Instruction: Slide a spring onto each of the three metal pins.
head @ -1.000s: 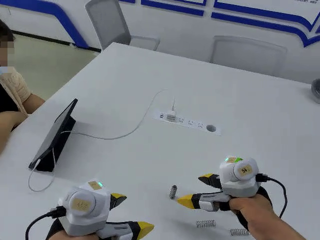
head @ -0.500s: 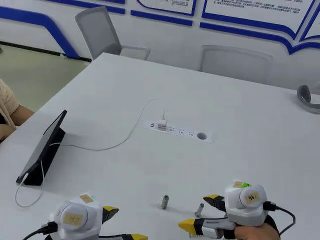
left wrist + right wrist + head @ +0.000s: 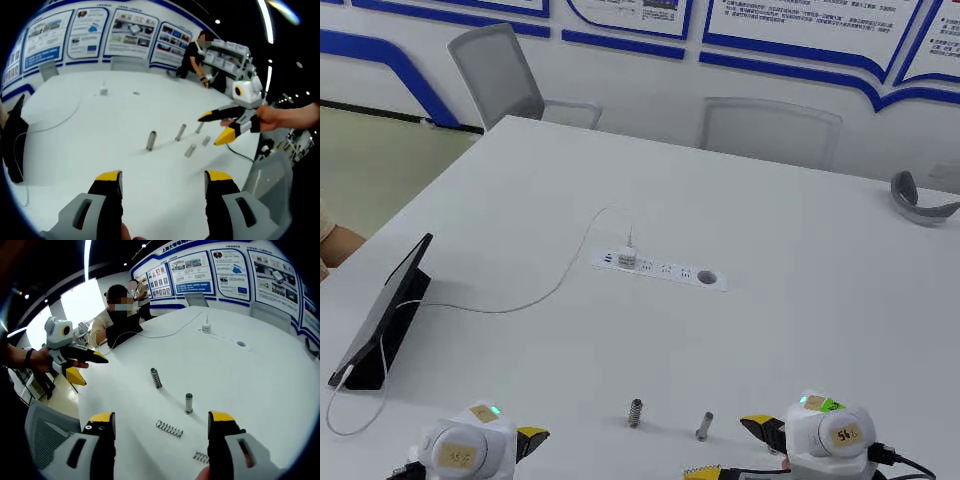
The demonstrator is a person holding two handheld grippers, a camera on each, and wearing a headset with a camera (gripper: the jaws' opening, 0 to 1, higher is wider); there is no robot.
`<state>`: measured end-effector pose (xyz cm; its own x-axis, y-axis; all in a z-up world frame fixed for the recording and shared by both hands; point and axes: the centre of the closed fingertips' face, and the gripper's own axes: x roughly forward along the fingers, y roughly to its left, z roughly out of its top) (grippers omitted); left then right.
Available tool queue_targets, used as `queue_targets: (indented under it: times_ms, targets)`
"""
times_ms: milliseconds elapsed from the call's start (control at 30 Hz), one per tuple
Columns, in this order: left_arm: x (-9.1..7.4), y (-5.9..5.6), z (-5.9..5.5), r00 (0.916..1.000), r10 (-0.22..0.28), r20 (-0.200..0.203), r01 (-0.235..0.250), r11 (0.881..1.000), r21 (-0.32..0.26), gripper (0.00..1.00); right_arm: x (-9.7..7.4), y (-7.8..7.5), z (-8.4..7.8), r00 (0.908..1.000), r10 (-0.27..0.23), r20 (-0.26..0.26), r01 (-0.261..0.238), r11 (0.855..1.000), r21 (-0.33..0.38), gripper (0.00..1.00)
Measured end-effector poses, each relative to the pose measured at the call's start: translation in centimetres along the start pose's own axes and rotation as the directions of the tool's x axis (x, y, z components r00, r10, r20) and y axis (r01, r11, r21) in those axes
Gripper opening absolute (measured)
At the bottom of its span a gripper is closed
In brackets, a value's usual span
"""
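spring (image 3: 636,415) on 1st pin (image 3: 637,404), 2nd pin (image 3: 704,426) bare, r tongs (image 3: 717,446) pulled back

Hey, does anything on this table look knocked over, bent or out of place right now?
Nothing stands out. The pin wearing a spring and the bare pin both look upright on the table, and a loose spring and a second spring lie flat near them, undamaged as far as I can tell.

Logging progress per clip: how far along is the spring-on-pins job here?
Done: one sprung pin stands upright. In hand: nothing; the left gripper and right gripper are both open and empty. Left: the bare pin beside it, with a loose spring and a second spring lying on the table.
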<state>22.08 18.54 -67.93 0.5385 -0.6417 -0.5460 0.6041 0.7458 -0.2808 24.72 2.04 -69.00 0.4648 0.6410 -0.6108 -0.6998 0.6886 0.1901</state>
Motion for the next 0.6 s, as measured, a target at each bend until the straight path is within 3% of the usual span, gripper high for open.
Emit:
queue_targets:
  times_ms: [600]
  targets:
    - [1.4, -1.2, 0.5, 0.9994, -0.028, -0.02, 0.028, 0.999, 0.027, 0.69, -3.4, -1.5, -2.8, 0.9981, -0.059, 0.017, 0.057, 0.996, 0.075, 0.79]
